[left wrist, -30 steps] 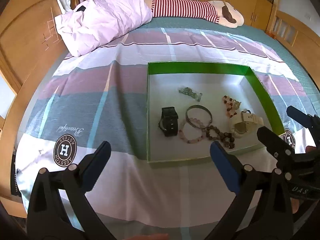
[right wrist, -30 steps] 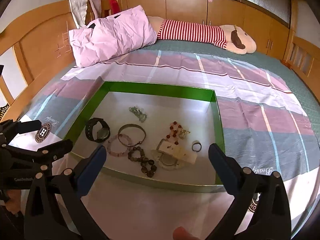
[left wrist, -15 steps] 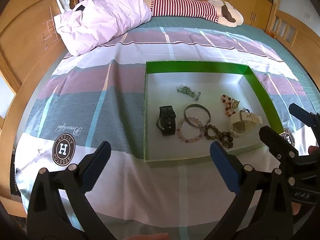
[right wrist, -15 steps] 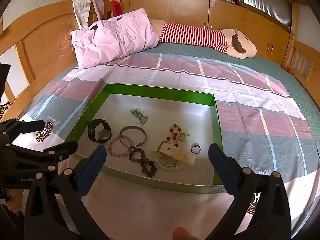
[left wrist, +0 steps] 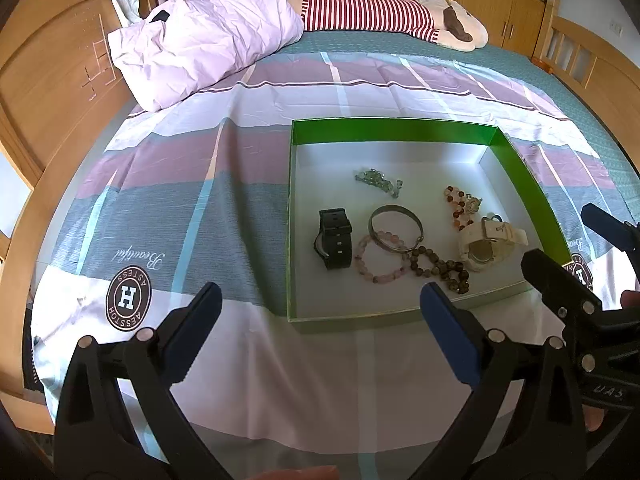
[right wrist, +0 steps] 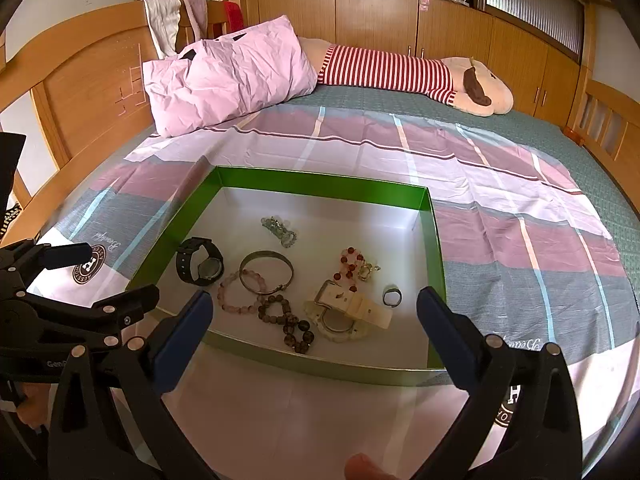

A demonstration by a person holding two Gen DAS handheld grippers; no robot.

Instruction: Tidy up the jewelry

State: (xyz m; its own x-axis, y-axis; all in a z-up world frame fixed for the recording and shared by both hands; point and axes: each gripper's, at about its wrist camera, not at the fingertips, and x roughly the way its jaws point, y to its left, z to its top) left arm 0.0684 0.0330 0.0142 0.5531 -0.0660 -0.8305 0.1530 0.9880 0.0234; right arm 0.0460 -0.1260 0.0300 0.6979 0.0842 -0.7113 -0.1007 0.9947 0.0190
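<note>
L wrist view: left gripper [left wrist: 318, 330] is held wide open, empty; green box [left wrist: 394, 130] w/ jewelry lies ahead-right. R wrist view: right gripper [right wrist: 312, 330] is spread open, empty; cream watch [right wrist: 346, 314] sits straight ahead, strap running left-right, nearer this hand.

Wooden-framed bed [right wrist: 520, 136] under striped sheet [right wrist: 500, 216], with pink pillow [right wrist: 228, 76], striped plush toy [right wrist: 400, 70], green-walled box [right wrist: 320, 184].
</note>
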